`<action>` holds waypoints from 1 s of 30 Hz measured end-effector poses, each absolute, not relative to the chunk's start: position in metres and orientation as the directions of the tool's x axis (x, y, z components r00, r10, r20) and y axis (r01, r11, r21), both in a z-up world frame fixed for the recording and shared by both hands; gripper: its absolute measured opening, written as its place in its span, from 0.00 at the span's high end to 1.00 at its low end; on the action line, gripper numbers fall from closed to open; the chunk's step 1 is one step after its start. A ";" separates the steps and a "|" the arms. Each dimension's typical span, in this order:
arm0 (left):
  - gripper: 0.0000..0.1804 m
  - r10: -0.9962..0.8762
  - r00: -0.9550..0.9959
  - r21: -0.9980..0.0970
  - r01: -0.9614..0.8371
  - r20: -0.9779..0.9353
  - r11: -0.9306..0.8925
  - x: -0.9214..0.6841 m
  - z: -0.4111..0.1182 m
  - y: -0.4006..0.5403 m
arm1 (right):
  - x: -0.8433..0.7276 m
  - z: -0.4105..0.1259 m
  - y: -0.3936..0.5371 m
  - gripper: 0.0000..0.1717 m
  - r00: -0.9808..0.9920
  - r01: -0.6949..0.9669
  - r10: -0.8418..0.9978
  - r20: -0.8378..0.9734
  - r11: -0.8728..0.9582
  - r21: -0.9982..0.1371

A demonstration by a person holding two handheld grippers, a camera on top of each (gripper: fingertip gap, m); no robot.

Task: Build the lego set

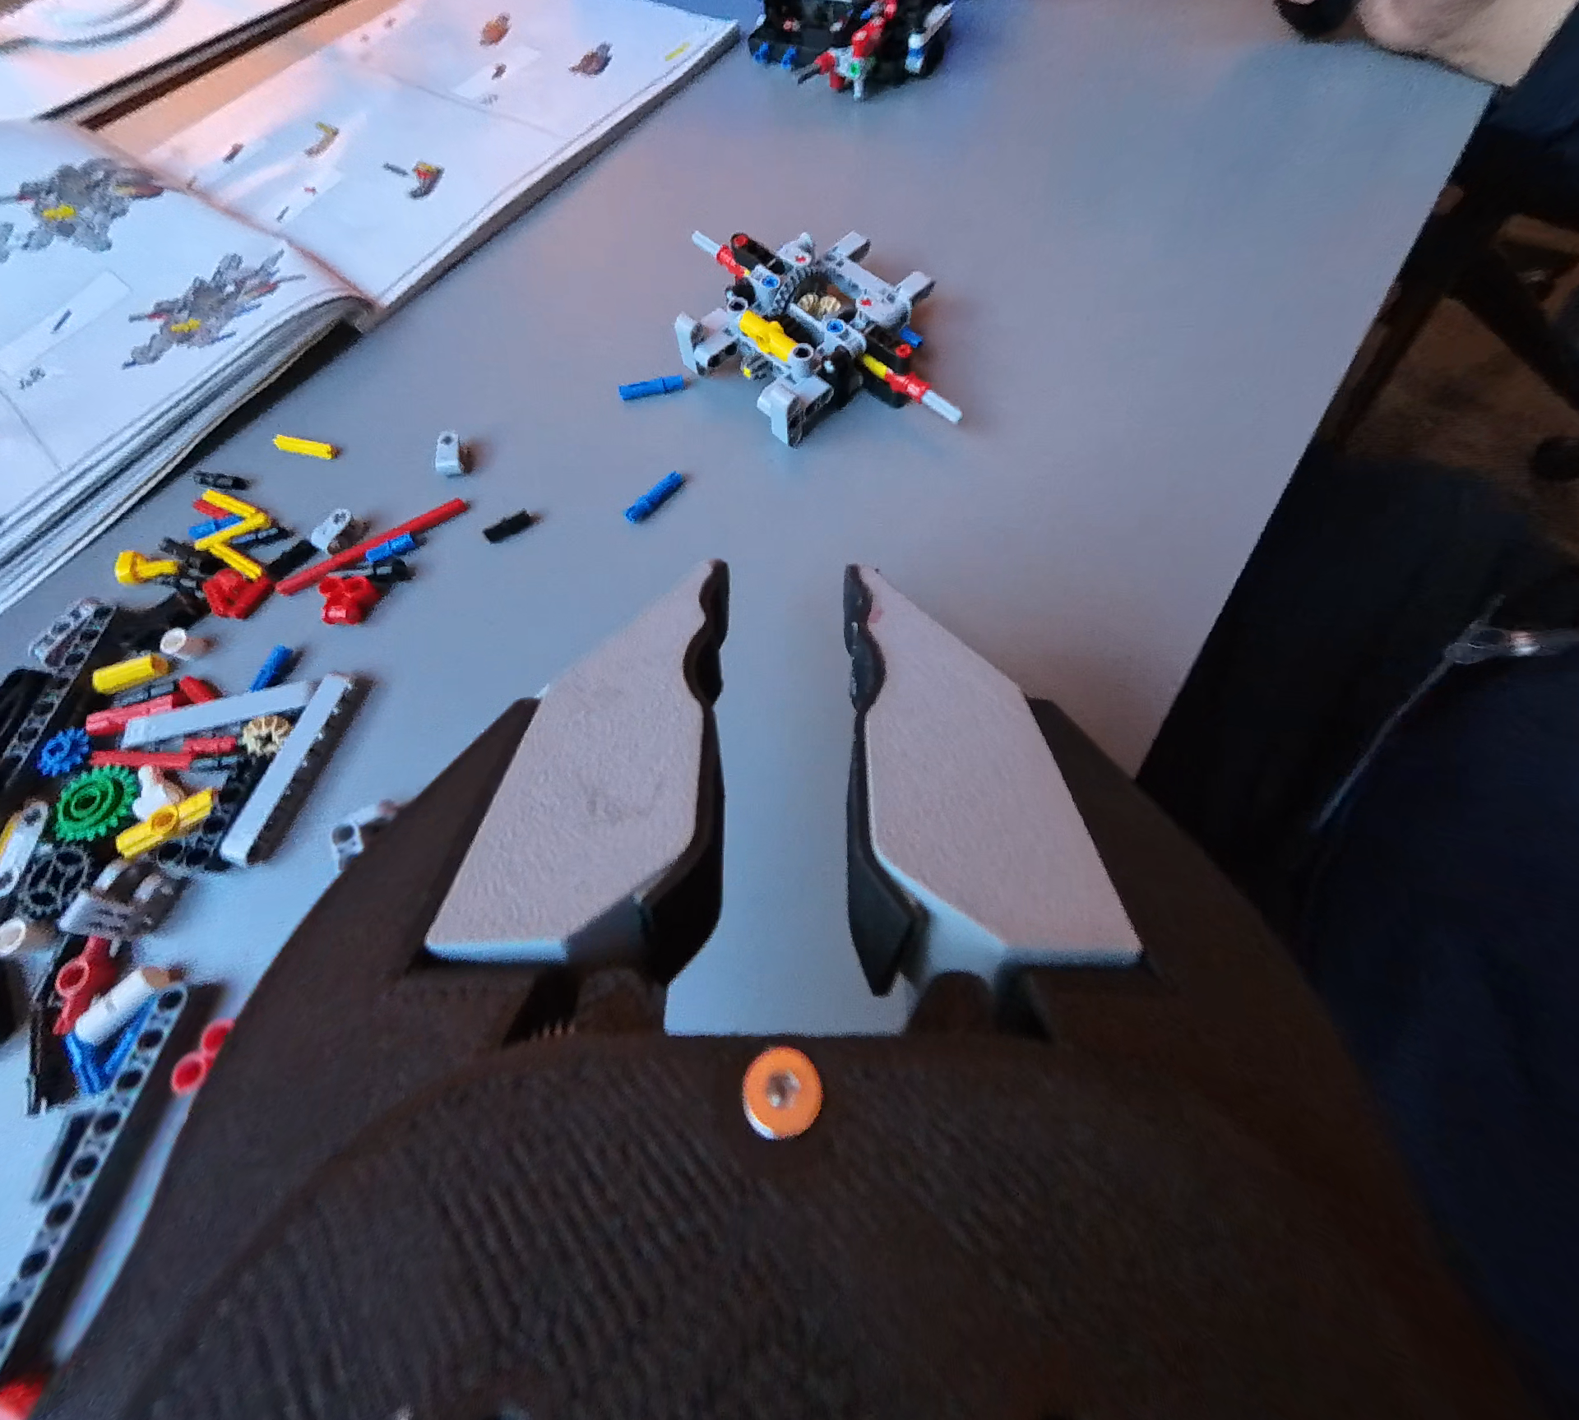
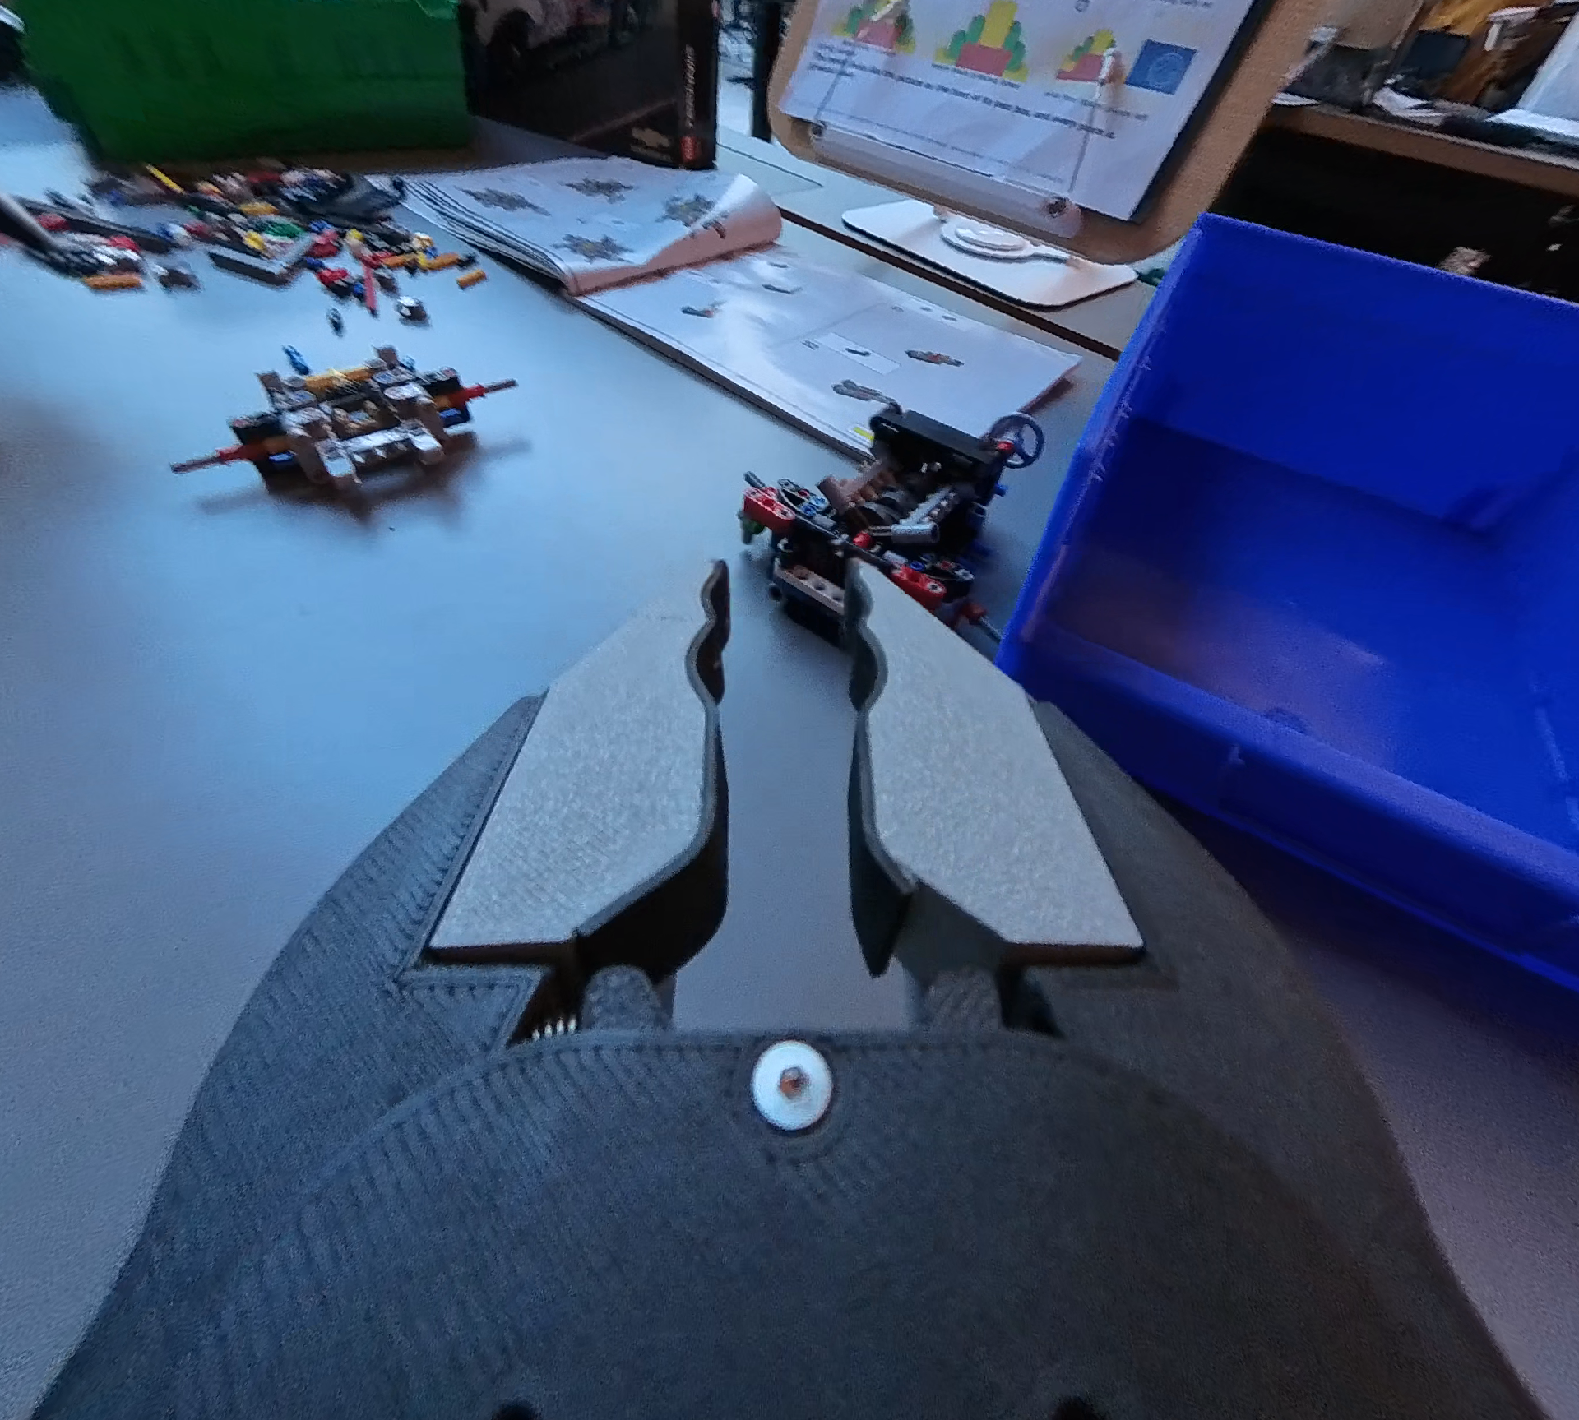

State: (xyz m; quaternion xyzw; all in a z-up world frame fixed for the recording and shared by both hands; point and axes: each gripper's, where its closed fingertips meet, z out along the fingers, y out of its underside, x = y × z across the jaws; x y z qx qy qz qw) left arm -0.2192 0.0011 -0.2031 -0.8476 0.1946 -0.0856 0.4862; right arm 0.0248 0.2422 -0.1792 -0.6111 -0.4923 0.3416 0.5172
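Grey table carries everything. Left tongs hover with jaws apart, gripping nothing; a blue pin lies just ahead to their left, a grey cross-shaped assembly farther ahead, loose parts off left. Right tongs likewise gape bare, a dark block assembly just beyond their right fingertip, a blue bin to the right.

The table is showing a smooth, matt grey top, and the loose building pieces are looking like glossy plastic. The blue bin is gleaming as smooth plastic (faintly shiny), while the open booklet is lying as thin paper. Both grippers' bodies are showing ridged, matt black plastic, with grainy grey finger plates.
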 end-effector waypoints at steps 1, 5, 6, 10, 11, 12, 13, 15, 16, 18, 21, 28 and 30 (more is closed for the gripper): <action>0.86 -0.436 0.899 -0.867 -0.246 -0.037 -0.434 -0.219 -0.201 0.002 | 0.025 -0.182 0.245 0.87 0.303 0.271 0.946 0.114 0.029 -0.962; 0.86 -0.543 0.835 -0.880 -0.317 -0.082 -0.354 -0.215 -0.190 0.020 | 0.029 -0.191 0.260 0.86 0.398 0.348 0.897 0.190 0.044 -0.936; 0.85 -0.567 0.817 -0.877 -0.342 -0.102 -0.337 -0.213 -0.186 0.027 | 0.030 -0.193 0.264 0.85 0.422 0.365 0.883 0.203 0.039 -0.930; 0.88 -0.578 0.800 -0.919 -0.334 -0.159 -0.208 -0.212 -0.163 0.050 | 0.041 -0.202 0.281 0.85 0.514 0.447 0.811 0.278 0.023 -0.894; 0.87 -0.598 0.792 -0.934 -0.293 -0.120 -0.202 -0.208 -0.161 0.050 | 0.044 -0.203 0.284 0.85 0.533 0.465 0.791 0.301 0.023 -0.885; 0.87 -0.617 0.782 -0.944 -0.263 -0.088 -0.199 -0.203 -0.162 0.050 | 0.047 -0.204 0.287 0.85 0.544 0.481 0.775 0.320 0.025 -0.877; 0.86 -0.632 0.772 -0.948 -0.250 -0.072 -0.197 -0.199 -0.164 0.049 | 0.048 -0.206 0.288 0.85 0.547 0.498 0.766 0.338 0.027 -0.867; 0.86 -0.649 0.756 -0.943 -0.272 -0.086 -0.191 -0.193 -0.172 0.050 | 0.054 -0.211 0.293 0.85 0.559 0.540 0.739 0.377 0.021 -0.841; 0.86 -0.658 0.746 -0.938 -0.293 -0.101 -0.188 -0.190 -0.176 0.050 | 0.057 -0.212 0.296 0.85 0.570 0.551 0.723 0.390 0.015 -0.834; 0.87 -0.674 0.728 -0.931 -0.319 -0.121 -0.177 -0.184 -0.178 0.049 | 0.061 -0.214 0.301 0.86 0.590 0.566 0.699 0.404 -0.002 -0.824; 0.87 -0.680 0.723 -0.922 -0.335 -0.120 -0.194 -0.184 -0.177 0.048 | 0.067 -0.221 0.309 0.85 0.603 0.615 0.663 0.443 -0.033 -0.788; 0.82 -0.647 0.762 -0.902 -0.298 -0.027 -0.312 -0.193 -0.180 0.049 | 0.089 -0.245 0.328 0.84 0.622 0.729 0.569 0.538 -0.170 -0.663; 0.82 -0.626 0.780 -0.895 -0.298 -0.026 -0.334 -0.194 -0.186 0.049 | 0.102 -0.246 0.335 0.85 0.654 0.736 0.489 0.577 -0.233 -0.636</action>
